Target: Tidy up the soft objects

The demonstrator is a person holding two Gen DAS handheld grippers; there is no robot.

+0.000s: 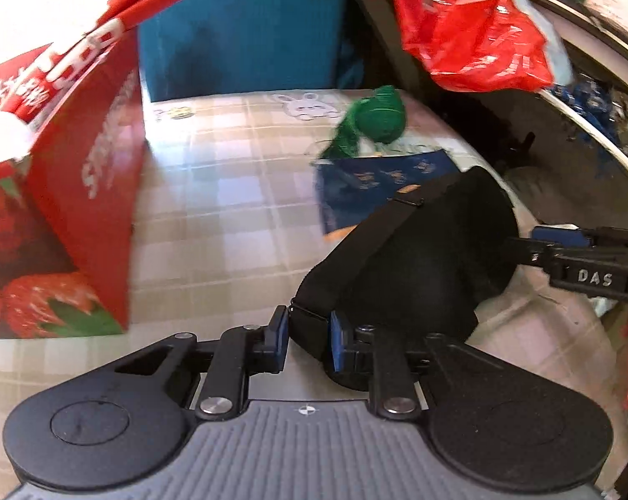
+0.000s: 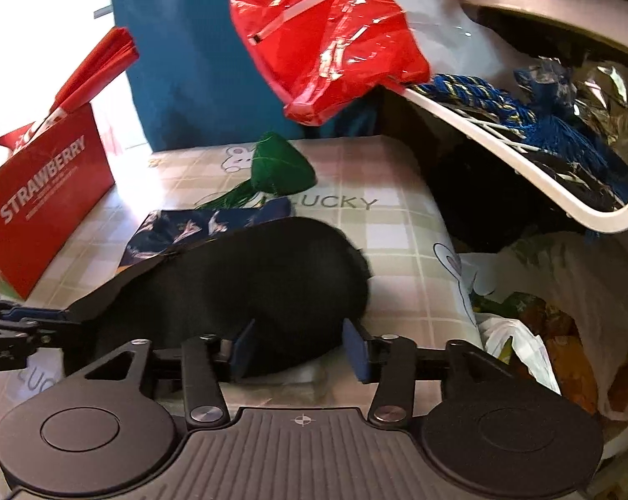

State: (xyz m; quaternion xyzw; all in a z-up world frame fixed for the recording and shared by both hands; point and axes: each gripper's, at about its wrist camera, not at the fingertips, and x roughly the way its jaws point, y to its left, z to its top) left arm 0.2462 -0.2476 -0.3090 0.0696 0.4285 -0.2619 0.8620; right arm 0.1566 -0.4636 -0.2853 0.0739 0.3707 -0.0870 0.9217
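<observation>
The checked table [image 1: 213, 216] has open room in the middle; the strawberry box [image 1: 84, 191] walls one side, the edge drops away opposite. The black eye mask [image 2: 238, 275] lies mid-table. Left gripper [image 1: 307, 343] pinches its strap end; right gripper [image 2: 299, 350] stands wide around it, not pressing — the one-sided hold could drag the soft mask crooked or let it slip.

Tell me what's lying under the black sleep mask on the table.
The black sleep mask overlaps the near edge of a dark blue patterned cloth, which rests on the checked tablecloth. How far the cloth runs beneath the mask is hidden.
</observation>
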